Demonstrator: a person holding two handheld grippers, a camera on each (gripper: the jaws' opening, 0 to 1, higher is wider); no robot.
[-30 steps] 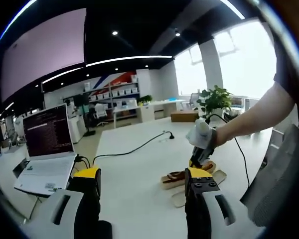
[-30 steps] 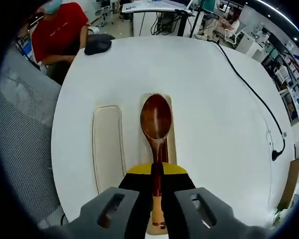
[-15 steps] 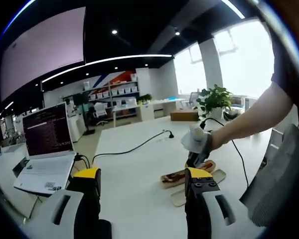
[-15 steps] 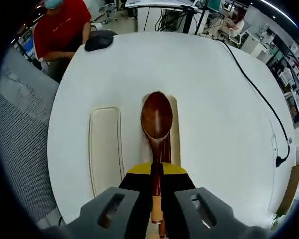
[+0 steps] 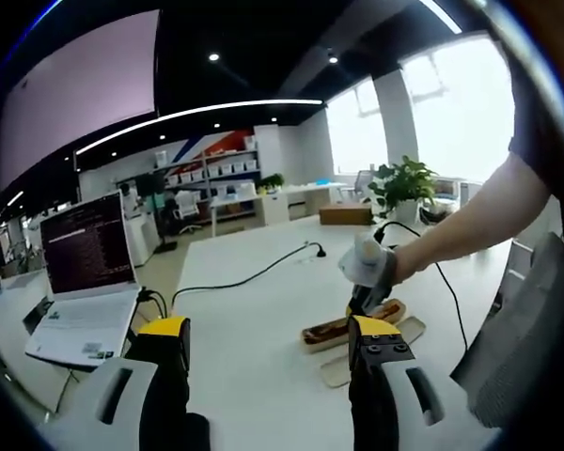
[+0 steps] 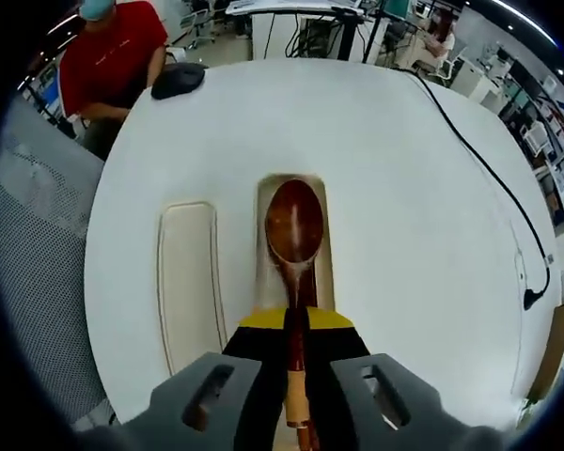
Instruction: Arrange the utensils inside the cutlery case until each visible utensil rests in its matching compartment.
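My right gripper (image 6: 296, 324) is shut on the handle of a dark wooden spoon (image 6: 294, 224). The spoon's bowl lies lengthwise over the narrow beige cutlery case (image 6: 260, 246) on the white round table (image 6: 404, 188). I cannot tell whether the bowl touches the case. A second beige tray or lid (image 6: 188, 282) lies parallel on its left. In the left gripper view the right gripper (image 5: 365, 268), held by a hand, hangs over the case (image 5: 331, 331) with the spoon in it. My left gripper (image 5: 271, 343) is open and holds nothing, well back from the case.
A person in a red shirt (image 6: 113, 47) sits at the table's far edge, beside a black mouse-like object (image 6: 179, 80). A black cable (image 6: 489, 178) crosses the table's right side. An open laptop (image 5: 89, 272) stands at the left. A mesh chair (image 6: 33, 244) is close by.
The right gripper has shifted slightly with the spoon; the bowl now sits fully inside the case's outline instead of at its far end. The left gripper has not moved.
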